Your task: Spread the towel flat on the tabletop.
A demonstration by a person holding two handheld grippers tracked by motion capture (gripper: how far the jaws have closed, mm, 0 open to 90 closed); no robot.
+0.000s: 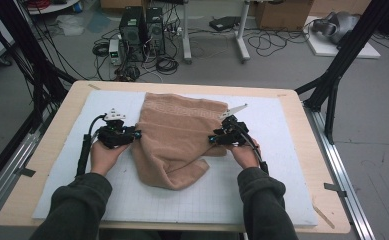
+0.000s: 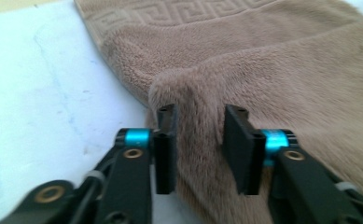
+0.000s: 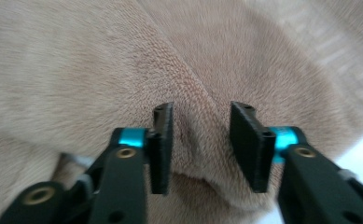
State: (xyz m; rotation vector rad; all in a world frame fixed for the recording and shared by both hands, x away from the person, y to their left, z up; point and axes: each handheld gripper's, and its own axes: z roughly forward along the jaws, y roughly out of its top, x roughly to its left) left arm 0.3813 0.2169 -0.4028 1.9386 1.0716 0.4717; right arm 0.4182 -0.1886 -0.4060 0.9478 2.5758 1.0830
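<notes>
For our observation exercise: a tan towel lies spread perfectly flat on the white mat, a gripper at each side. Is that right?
Not flat. The high view shows the towel folded and bunched on the white mat, with the left gripper and right gripper at its sides.

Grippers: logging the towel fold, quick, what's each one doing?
Left gripper: open, jaws either side of a ridge of the towel.
Right gripper: open, a towel fold between its jaws.

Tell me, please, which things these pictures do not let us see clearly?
- High view: jaws of left gripper and right gripper too small to judge.
- Both gripper views: whether the pads press the towel is unclear; pile blurred.
- Towel's underside: hidden by its own folds.
</notes>
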